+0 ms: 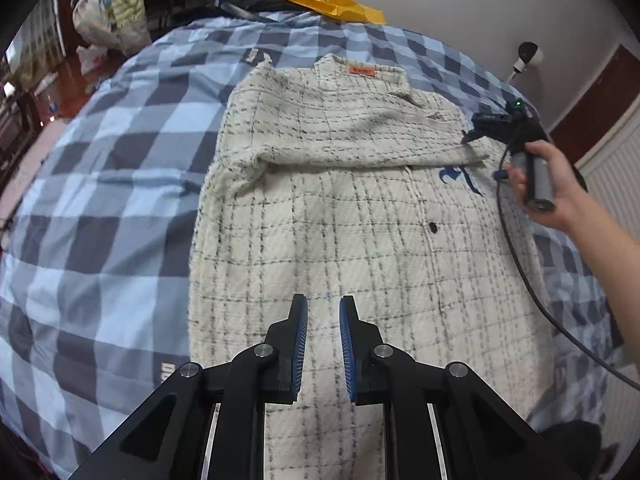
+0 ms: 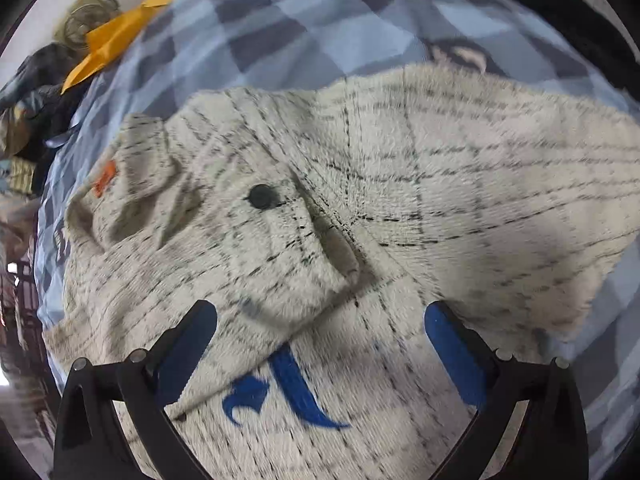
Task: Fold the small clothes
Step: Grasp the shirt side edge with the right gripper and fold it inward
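Left wrist view: the left gripper hangs over the lower part of a cream checked shirt spread on a blue checked bed cover; its jaws stand a narrow gap apart with nothing between them. One sleeve lies folded across the chest.

Right wrist view: the right gripper is spread wide and empty above the folded sleeve end, near a blue emblem
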`<state>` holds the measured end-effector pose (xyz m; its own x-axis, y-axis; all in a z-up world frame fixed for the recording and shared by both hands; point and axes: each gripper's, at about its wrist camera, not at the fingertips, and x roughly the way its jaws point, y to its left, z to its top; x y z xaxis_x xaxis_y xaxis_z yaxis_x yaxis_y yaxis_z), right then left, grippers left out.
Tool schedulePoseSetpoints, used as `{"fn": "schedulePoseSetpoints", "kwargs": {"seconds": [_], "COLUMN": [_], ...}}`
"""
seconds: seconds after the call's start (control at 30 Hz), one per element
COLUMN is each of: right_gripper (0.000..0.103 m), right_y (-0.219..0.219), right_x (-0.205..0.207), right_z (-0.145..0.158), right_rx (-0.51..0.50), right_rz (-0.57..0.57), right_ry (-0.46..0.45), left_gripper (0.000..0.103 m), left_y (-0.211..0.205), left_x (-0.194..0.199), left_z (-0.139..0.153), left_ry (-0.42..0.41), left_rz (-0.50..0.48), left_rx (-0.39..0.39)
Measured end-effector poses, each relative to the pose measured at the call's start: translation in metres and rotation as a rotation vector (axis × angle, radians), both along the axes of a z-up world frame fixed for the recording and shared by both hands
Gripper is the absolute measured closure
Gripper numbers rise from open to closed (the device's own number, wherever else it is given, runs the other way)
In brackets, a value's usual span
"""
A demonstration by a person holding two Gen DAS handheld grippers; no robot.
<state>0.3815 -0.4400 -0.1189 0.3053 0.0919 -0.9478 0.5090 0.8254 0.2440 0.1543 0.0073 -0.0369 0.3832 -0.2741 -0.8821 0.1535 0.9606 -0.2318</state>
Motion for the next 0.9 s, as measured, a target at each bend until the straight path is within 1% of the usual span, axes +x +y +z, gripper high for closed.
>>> {"fn": "schedulePoseSetpoints", "kwargs": {"seconds": [0.03,0.07,0.1,0.13,0.17,0.2,0.23,0.3,0.33,0.37,0.43,0.5,0.53,0.6,0.63,0.7,0.73,0.77,0.83,0.9], "right_gripper": [0.012,0.013,0.016,0.024,0.03,0.049,0.062,0.073,0.081,0.084,0.088,0.089,0.089,0.09,0.09,0.09,0.09,0.09,0.09,0.09], "right_y": [-0.001,0.0,0.001,0.004,0.007,0.011,0.013,0.016,0.016,0.017,0.019,0.023,0.019,0.016,0.017,0.012,0.002,-0.001,-0.007,-0.016], "right_x": [0.002,0.003,0.005,0.006,0.008,0.009,0.012,0.011,0.009,0.006,0.003,-0.008,-0.006,-0.01,-0.017,-0.03,-0.039,-0.042,-0.046,-0.046], "right_z": [-0.002,-0.004,-0.005,-0.006,-0.007,-0.008,-0.008,-0.004,0.003,0.009,0.024,0.042,0.048,0.06,0.07,0.085,0.092,0.094,0.095,0.084], "right_rx": [0.004,0.01,0.012,0.009,0.009,0.018,0.032,0.051,0.051,0.052,0.039,0.032,0.034,0.042,0.037,0.035,0.037,0.037,0.02,0.017], "right_rz": [-0.006,-0.009,-0.006,0.008,0.022,0.04,0.052,0.057,0.058,0.063,0.08,0.098,0.102,0.107,0.113,0.108,0.1,0.09,0.065,0.045], "right_ry": [0.002,-0.002,-0.01,-0.013,-0.007,-0.002,0.001,-0.009,-0.027,-0.046,-0.087,-0.133,-0.15,-0.187,-0.219,-0.273,-0.295,-0.313,-0.333,-0.295], "left_gripper": [0.075,0.051,0.035,0.014,0.012,0.012,0.012,0.012,0.012,0.012,0.012,0.012,0.012,0.012,0.012,0.012,0.012,0.012,0.012,0.012], "left_y": [0.001,0.003,0.004,0.006,0.007,0.007,0.004,0.001,0.001,0.001,0.004,0.011,0.015,0.025,0.028,0.035,0.037,0.04,0.042,0.042], "left_x": [0.0,0.0,0.0,0.0,-0.002,-0.003,-0.004,-0.005,-0.005,-0.006,-0.004,-0.001,0.0,0.0,-0.001,0.0,0.0,0.001,0.003,0.005], "left_z": [-0.001,-0.002,-0.001,0.0,0.004,0.006,0.008,0.011,0.012,0.012,0.01,0.006,0.005,0.006,0.006,0.007,0.008,0.008,0.007,0.007], "left_ry": [0.004,0.011,0.01,-0.003,-0.035,-0.054,-0.068,-0.086,-0.092,-0.1,-0.093,-0.064,-0.058,-0.066,-0.072,-0.097,-0.105,-0.112,-0.111,-0.112], "left_rz": [0.007,0.018,0.03,0.051,0.077,0.079,0.064,0.044,0.045,0.048,0.06,0.088,0.103,0.141,0.155,0.186,0.197,0.208,0.211,0.204], "left_rx": [-0.009,-0.02,-0.027,-0.027,-0.016,-0.006,0.007,0.031,0.039,0.054,0.095,0.13,0.14,0.162,0.176,0.225,0.247,0.274,0.302,0.318]}}
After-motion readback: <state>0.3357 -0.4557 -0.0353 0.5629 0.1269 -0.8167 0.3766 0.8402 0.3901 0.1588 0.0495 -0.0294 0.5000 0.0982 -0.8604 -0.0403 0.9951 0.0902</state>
